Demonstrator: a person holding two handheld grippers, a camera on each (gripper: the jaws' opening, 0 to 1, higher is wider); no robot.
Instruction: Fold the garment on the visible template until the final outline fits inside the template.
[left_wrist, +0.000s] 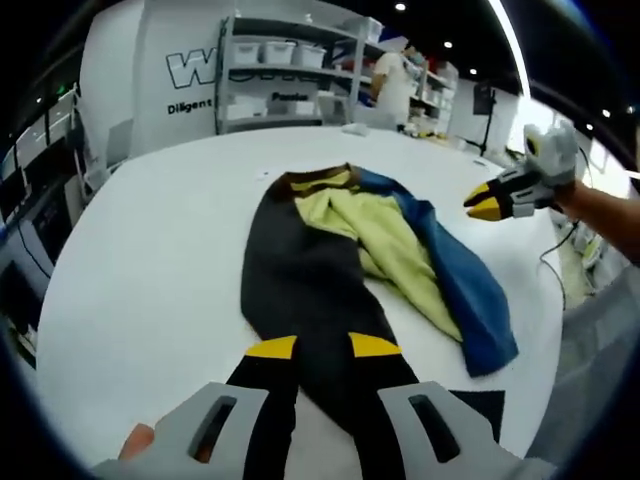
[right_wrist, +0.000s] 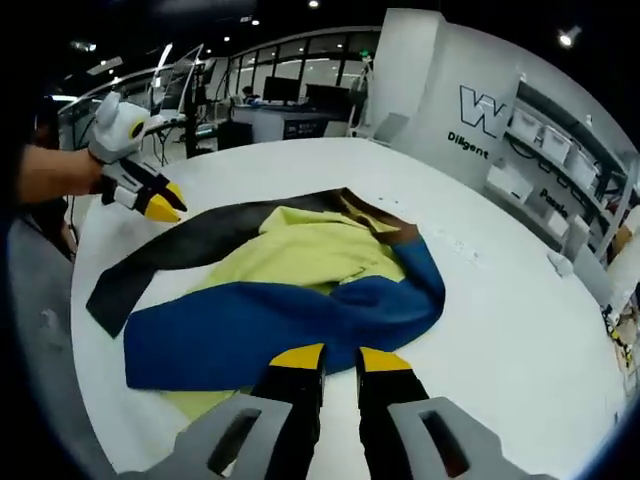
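a garment (left_wrist: 330, 260) lies spread on a white round table (left_wrist: 150, 260), a mix of black, pale yellow and blue cloth; in the left gripper view the black part runs down toward the camera, the yellow lining sits in the middle and the blue part trails off to the right side. in the right gripper view the same garment (right_wrist: 290, 280) shows with the blue part nearest, the yellow behind it and a black strip reaching off to the left. the left gripper (left_wrist: 322, 348) rises from the bottom of its view with its yellow tips a narrow way apart, over the black cloth; whether it pinches the cloth i cannot tell. the right gripper (right_wrist: 340, 358) stands at the near edge of the blue part, its yellow tips a small gap apart, and nothing can be seen gripped between them. in the left gripper view the right gripper (left_wrist: 490, 203) hangs above the table to the right of the garment, held by a hand. in the right gripper view the left gripper (right_wrist: 160, 203) hovers near the black strip. shelves with bins (left_wrist: 290, 70) stand behind the table, beside a white wall with lettering (right_wrist: 480, 115).
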